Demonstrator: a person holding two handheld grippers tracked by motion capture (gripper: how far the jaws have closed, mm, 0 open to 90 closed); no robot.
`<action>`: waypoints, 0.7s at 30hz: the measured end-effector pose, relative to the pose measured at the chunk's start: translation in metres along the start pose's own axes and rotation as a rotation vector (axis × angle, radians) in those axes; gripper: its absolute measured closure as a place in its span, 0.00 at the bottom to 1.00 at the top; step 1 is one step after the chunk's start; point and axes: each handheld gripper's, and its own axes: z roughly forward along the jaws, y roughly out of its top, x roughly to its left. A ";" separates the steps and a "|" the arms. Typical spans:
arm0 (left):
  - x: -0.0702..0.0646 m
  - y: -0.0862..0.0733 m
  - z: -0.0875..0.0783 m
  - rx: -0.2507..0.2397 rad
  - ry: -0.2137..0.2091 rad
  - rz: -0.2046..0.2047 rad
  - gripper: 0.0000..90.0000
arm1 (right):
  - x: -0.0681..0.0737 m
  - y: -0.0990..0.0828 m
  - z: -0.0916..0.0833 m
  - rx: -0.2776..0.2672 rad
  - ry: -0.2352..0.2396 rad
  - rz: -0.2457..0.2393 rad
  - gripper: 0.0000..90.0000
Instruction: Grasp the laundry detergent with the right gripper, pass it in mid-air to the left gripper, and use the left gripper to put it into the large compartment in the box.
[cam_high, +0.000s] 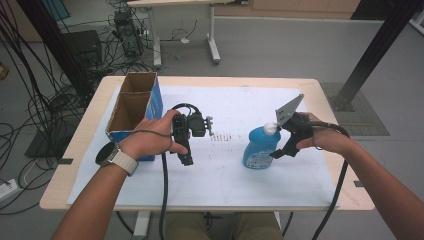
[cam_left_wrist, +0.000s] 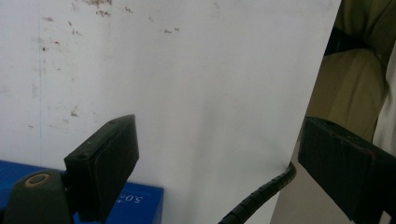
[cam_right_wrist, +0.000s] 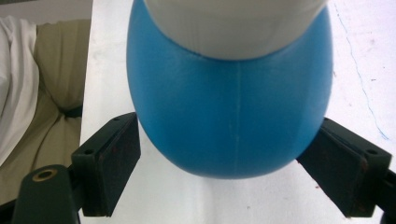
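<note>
A blue bottle (cam_high: 260, 148) with a white cap stands upright on the white sheet (cam_high: 220, 175), right of centre. My right gripper (cam_high: 277, 150) comes at it from the right and above. In the right gripper view the bottle (cam_right_wrist: 233, 116) sits between the jaws of the right gripper (cam_right_wrist: 230, 119), and both pad tips meet its sides. My left gripper (cam_high: 183, 155) hangs over the sheet beside the cardboard box (cam_high: 156, 102), pointing back toward the person. The left gripper (cam_left_wrist: 219, 135) is open, with bare sheet (cam_left_wrist: 187, 70) between its jaws.
The open-topped cardboard box with blue sides (cam_left_wrist: 133, 205) stands at the table's left, divided into two compartments. Small brown crumbs (cam_high: 220, 136) speckle the sheet's middle. The wooden table edge (cam_high: 75, 165) frames the sheet. Cables and a second table lie beyond on the floor.
</note>
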 end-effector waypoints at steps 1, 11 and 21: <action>0.000 0.000 0.000 0.000 0.000 -0.001 0.14 | 0.000 0.000 0.000 -0.003 0.001 0.001 0.17; 0.000 0.000 0.000 -0.002 0.001 -0.004 0.14 | 0.000 -0.001 0.001 -0.018 -0.005 -0.002 0.17; 0.001 0.000 0.001 0.000 0.000 -0.006 0.14 | 0.000 -0.006 0.006 -0.031 0.000 0.008 0.19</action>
